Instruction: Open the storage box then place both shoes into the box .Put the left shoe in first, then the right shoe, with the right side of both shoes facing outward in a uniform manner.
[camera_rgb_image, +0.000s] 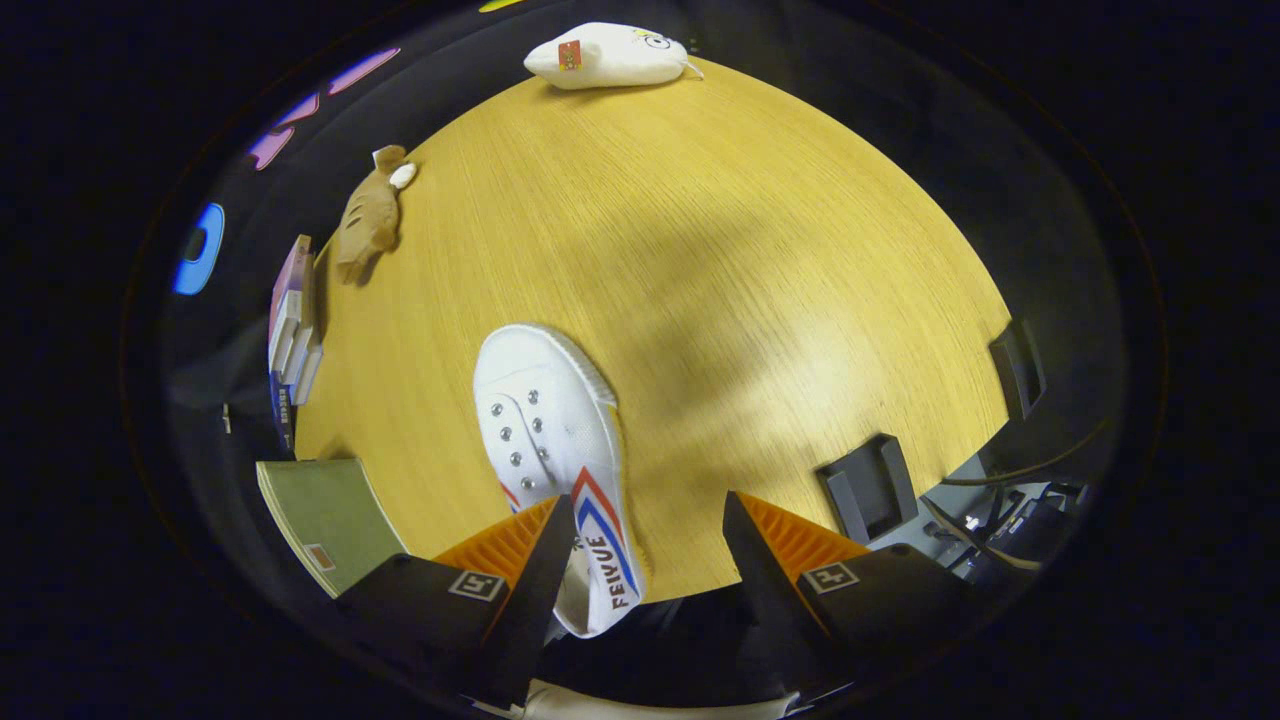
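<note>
Gripper (640, 560) fingers stand wide apart, nothing clamped between them. White canvas sneaker (555, 450) with red and blue side stripes lies on the wooden table (720, 260), toe pointing away from the gripper, heel end near the table's near edge. The sneaker sits against the inner side of the left finger (535, 570); its heel looks to touch that finger, though I can't tell for sure as the finger covers part of it. The right finger (770, 560) is well apart from the sneaker, with bare table between. Relative to the sneaker: a brown plush toy (368, 215) lies far beyond it to the left at the table edge, a white plush toy (608, 55) lies at the far edge of the table, a stack of books (292, 330) stands off the left edge, and a green book (325, 520) lies just left of the left finger. A black bracket (868, 488) sits at the table edge right of the right finger.
</note>
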